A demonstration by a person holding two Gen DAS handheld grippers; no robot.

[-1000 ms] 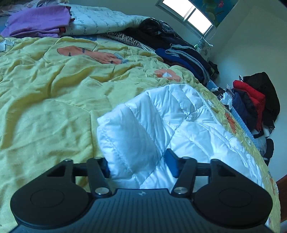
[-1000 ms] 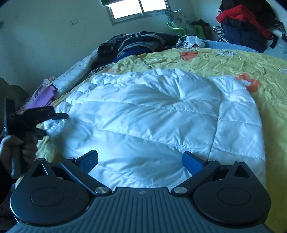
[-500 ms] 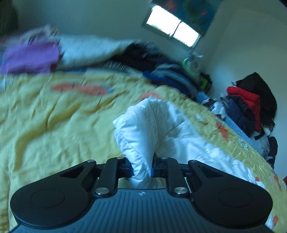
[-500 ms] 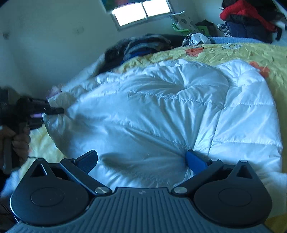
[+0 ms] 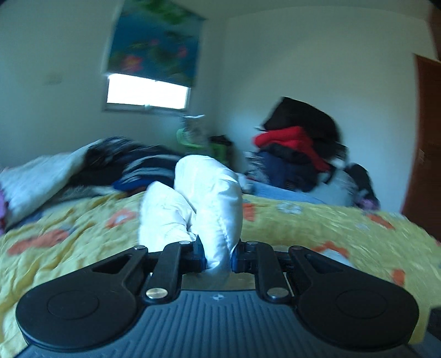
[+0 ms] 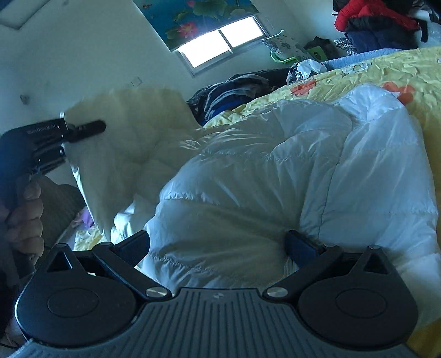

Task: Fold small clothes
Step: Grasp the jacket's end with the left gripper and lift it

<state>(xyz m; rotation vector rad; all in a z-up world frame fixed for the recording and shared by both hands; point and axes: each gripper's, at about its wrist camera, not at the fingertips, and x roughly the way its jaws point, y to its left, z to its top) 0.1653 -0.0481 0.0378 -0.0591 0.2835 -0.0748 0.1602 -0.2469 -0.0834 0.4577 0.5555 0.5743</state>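
Jacket: white puffy jacket (image 6: 289, 170) lies on the yellow bedspread (image 6: 386, 71), one edge raised off it.
Left gripper (image 5: 217, 254): fingers drawn narrow, pinching a fold of the jacket (image 5: 209, 198) between the blue pads; I see the cloth bulging up ahead of them.
Right gripper (image 6: 217, 245): fingers spread wide, one on each side of a bulge of jacket, pressed against the fabric but not clamped on it.
Left wrist view only: brown door (image 5: 424, 154) at the right, the clothes pile (image 5: 297, 154) against the far wall, and the bedspread (image 5: 330, 228) running level — the frame is blurred.
Right wrist view only: my left gripper (image 6: 82, 128) from outside, held up at the left with a flap of jacket hanging from it, and my left hand (image 6: 24, 217) wrapped on its handle; the roller blind (image 6: 198, 16) above the window (image 6: 220, 44) shows sharply here.
Change since a second ago: my left gripper was spread wide at the jacket's edge, low over the bed; it has since closed on the cloth and lifted it — the camera now looks across the room instead of down. The right gripper has stayed wide and moved closer into the fabric.
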